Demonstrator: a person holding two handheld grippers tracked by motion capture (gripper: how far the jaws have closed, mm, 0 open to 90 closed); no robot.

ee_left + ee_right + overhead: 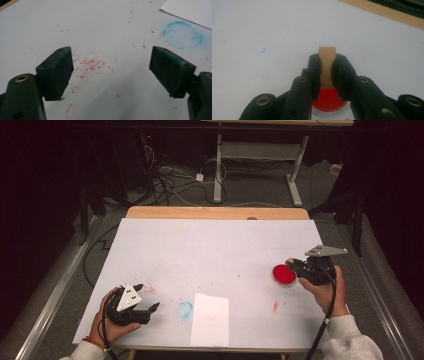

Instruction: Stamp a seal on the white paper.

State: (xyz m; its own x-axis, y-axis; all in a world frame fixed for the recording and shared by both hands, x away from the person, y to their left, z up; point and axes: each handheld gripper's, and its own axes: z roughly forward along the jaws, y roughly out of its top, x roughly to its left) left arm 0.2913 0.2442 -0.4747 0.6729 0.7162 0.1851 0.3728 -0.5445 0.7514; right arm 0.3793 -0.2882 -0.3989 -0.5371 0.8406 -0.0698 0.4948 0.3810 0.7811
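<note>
clamping wooden stamp (327, 65) over unlabelled red ink pad (328, 99), right gripper (327, 71)

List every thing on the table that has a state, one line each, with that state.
Left gripper: open, nothing between its jaws, low over the table.
Right gripper: shut on the wooden block, above the red ink pad.
Red ink pad: uncovered.
White paper sheet: flat, blank.
Blue ring stain: faint, beside the sheet.

1. The sheet of paper (210, 319) lies on the table (215, 245) at its near edge.
2. The ring stain (185, 309) sits just left of the sheet.
3. The ink pad (283, 274) lies well to the right (farther back than the sheet).
4. The wooden stamp (327, 65) hangs above the pad.
</note>
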